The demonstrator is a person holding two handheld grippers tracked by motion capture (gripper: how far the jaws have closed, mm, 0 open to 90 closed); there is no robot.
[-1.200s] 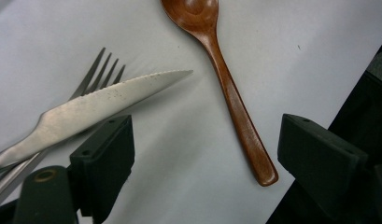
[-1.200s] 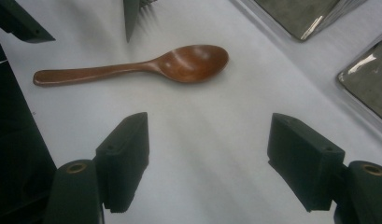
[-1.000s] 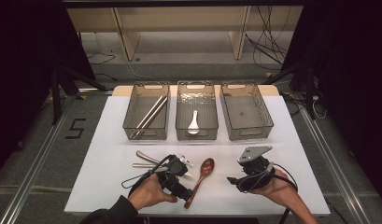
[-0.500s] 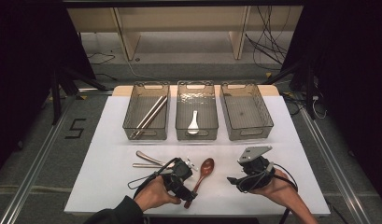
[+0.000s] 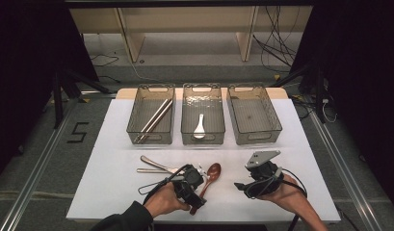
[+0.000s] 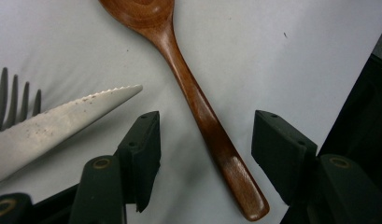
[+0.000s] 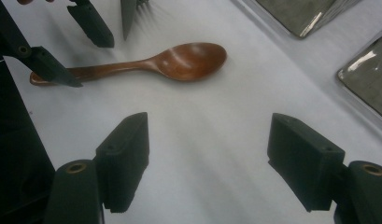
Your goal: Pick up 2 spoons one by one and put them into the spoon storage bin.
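A brown wooden spoon (image 5: 211,174) lies on the white table (image 5: 112,192), bowl toward the bins. My left gripper (image 5: 198,190) straddles its handle (image 6: 202,112) near the end. Its jaws have just been closing, with the handle between them; a gap still shows on both sides of the handle, so the pads do not press on it. From the right gripper view, the spoon (image 7: 179,60) lies ahead with the left gripper's fingers (image 7: 90,23) on either side of its handle. My right gripper (image 5: 245,185) rests to the spoon's right, open (image 7: 207,144) with nothing between its jaws.
A serrated knife (image 6: 62,121) and a fork (image 6: 16,98) lie just left of the spoon. Three clear bins stand at the back: the left bin (image 5: 151,137) holds metal sticks, the middle bin (image 5: 203,139) a white spoon (image 5: 199,126), the right bin (image 5: 276,122) nothing.
My left gripper has shifted slightly right onto the spoon's handle and its jaws have narrowed around it. The right gripper has stayed put.
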